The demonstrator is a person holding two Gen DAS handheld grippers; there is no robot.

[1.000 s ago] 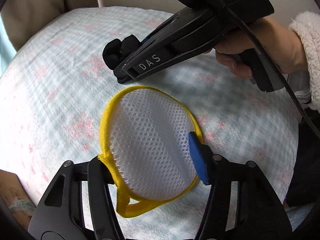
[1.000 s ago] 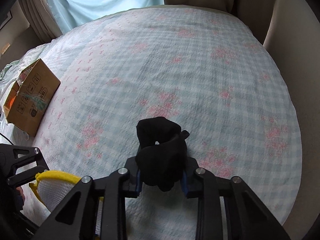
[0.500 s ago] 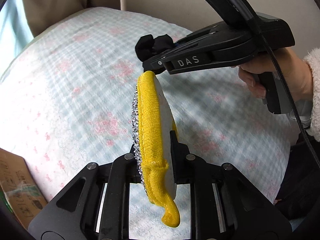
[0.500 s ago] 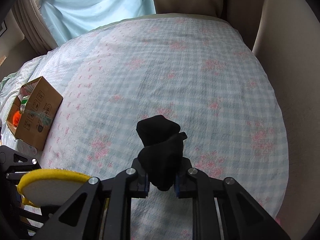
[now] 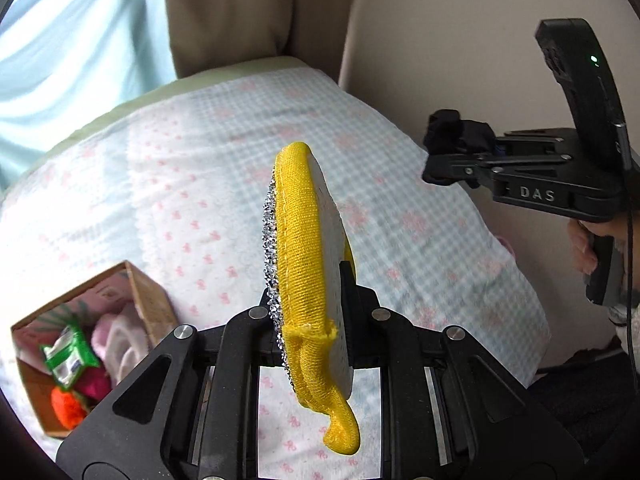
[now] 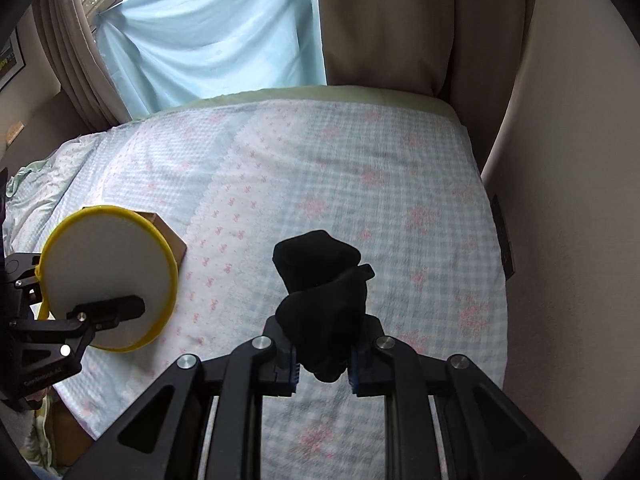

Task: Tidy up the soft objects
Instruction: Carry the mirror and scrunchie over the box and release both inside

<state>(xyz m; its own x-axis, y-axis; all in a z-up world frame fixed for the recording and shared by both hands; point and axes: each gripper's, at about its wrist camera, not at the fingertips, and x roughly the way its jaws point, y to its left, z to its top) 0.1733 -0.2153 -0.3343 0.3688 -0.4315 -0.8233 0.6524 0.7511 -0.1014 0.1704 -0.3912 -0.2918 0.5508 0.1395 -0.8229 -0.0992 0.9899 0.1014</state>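
Now your left gripper (image 5: pixel 310 328) is clamped tight on the yellow scrubber (image 5: pixel 304 248), frame centre, edge-on above the bed (image 5: pixel 180 184). Your right gripper (image 6: pixel 322 360) pinches the black sock (image 6: pixel 320 280), lower centre. Box (image 5: pixel 80 340) lower left.

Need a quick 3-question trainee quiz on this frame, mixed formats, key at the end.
1. True or false: the left claw is shut on the yellow-rimmed round pad.
2. What does the right claw hold? A) a black sock bundle B) a green packet C) nothing
3. Fill in: the open cardboard box sits on the ____.

Key:
1. True; the pad is pinched on edge, its yellow loop hanging below.
2. A; the black sock bundle is clamped between the pads, above the bed.
3. Bed, on the checked floral bedspread; the box already holds a green packet and soft items.
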